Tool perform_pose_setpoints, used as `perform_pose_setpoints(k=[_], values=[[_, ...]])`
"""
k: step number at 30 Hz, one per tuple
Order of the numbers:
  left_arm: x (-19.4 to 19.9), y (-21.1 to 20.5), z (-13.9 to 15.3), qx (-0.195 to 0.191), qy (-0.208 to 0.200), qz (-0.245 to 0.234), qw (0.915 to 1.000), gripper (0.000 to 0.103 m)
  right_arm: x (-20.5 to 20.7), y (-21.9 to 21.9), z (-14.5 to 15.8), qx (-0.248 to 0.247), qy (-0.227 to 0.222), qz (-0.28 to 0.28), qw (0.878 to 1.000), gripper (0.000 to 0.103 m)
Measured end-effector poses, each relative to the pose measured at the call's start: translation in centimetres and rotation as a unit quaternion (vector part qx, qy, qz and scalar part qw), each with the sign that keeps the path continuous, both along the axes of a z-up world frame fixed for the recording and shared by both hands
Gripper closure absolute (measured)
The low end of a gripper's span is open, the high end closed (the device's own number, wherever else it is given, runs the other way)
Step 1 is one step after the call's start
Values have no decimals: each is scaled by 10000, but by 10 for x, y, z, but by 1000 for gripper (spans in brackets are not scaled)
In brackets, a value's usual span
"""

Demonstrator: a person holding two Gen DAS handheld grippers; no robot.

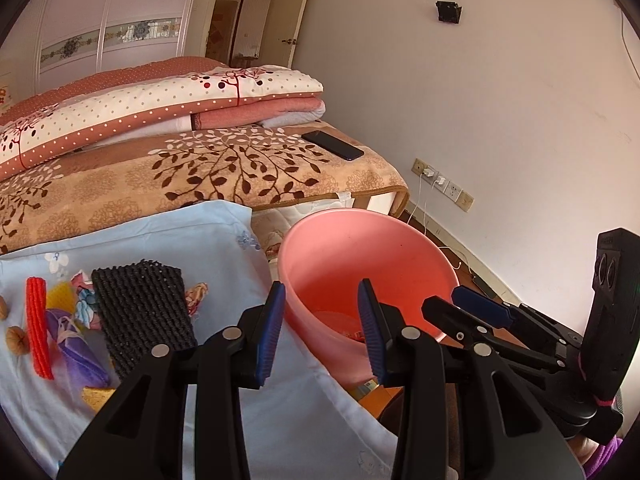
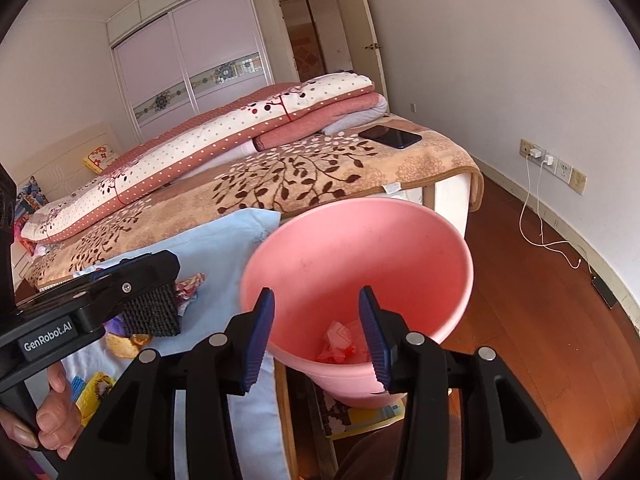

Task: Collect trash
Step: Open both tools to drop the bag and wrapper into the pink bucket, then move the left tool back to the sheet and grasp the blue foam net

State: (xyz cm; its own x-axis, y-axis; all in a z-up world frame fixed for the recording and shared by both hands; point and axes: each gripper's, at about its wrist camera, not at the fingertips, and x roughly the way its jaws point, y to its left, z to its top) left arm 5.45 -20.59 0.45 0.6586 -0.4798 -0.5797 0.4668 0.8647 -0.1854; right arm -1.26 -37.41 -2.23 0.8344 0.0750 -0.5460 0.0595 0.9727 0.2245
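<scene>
Both the left gripper (image 1: 324, 332) and the right gripper (image 2: 316, 336) hang wide and empty by the pink bin (image 2: 400, 240), so next comes grabbing the black foam net (image 1: 140, 312) lying left of it.

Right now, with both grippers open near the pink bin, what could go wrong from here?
1. The pink bin leans toward the cloth-covered table; a knock from the right gripper, which is over its mouth, might tip it and spill the wrappers.
2. The black mesh is broad and floppy; the left gripper may pinch the cloth with it.
3. The walnuts could roll off if the cloth gets dragged.
</scene>
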Motion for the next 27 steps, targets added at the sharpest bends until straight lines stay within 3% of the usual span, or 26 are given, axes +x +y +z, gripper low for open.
perform_pose_setpoints(k=[9, 17, 27], values=[[-29, 50, 4, 170, -223, 479, 9985, 65, -16, 50, 4, 26, -134, 527, 9985, 59], [-61, 112, 1, 370, -392, 1132, 9921, 65, -36, 86, 9, 70, -308, 928, 9952, 59], [-106, 179, 8, 710, -873, 2117, 9708, 65, -42, 111, 13, -180, -384, 1176, 9922, 55]])
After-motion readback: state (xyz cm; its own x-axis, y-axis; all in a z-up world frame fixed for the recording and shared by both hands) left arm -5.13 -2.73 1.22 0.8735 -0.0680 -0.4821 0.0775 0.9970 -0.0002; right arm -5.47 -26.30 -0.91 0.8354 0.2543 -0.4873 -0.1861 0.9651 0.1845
